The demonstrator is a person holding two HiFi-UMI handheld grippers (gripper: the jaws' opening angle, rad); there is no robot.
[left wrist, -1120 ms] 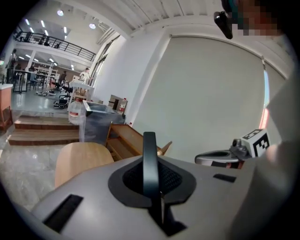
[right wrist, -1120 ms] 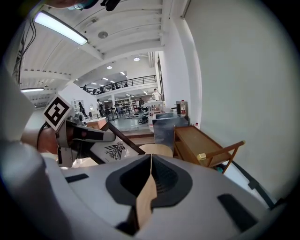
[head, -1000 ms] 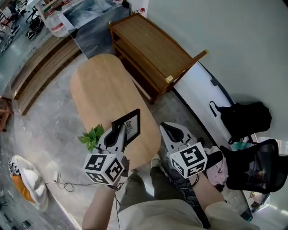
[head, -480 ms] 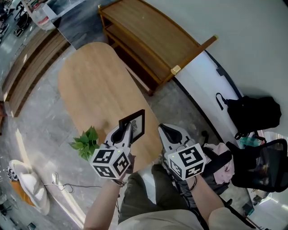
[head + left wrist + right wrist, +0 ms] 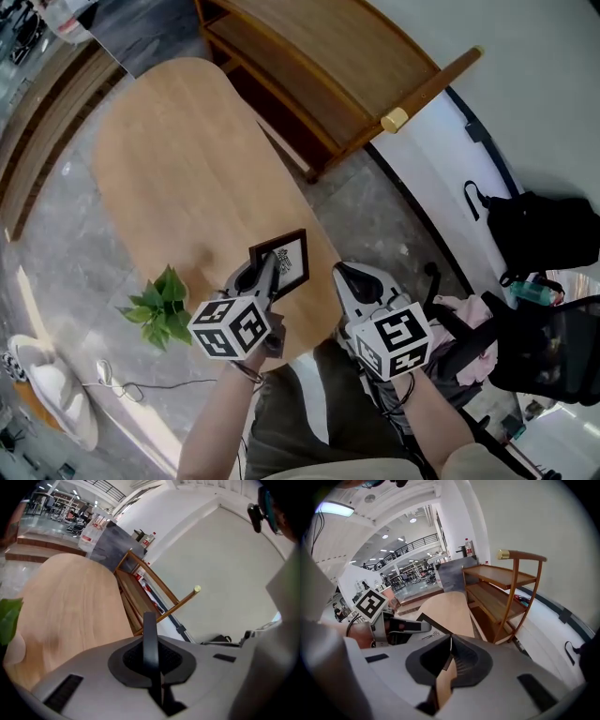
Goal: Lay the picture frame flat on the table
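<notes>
The black picture frame with its white print stands tilted over the near end of the oval wooden table. My left gripper is shut on the frame's near edge. In the left gripper view that edge runs as a thin dark bar straight up between the jaws. My right gripper hangs just right of the frame, off the table's edge, shut with nothing in it. From the right gripper view the frame's corner and the left gripper show to the left.
A small green plant sits on the table's near left edge, beside the left gripper. A wooden shelf unit stands beyond the table on the right. A black bag and a cable lie on the floor.
The head view has swung, so table and shelf slid up and left. Both grippers sit slightly lower in view. The left gripper keeps its hold on the frame; the plant is now farther from it.
</notes>
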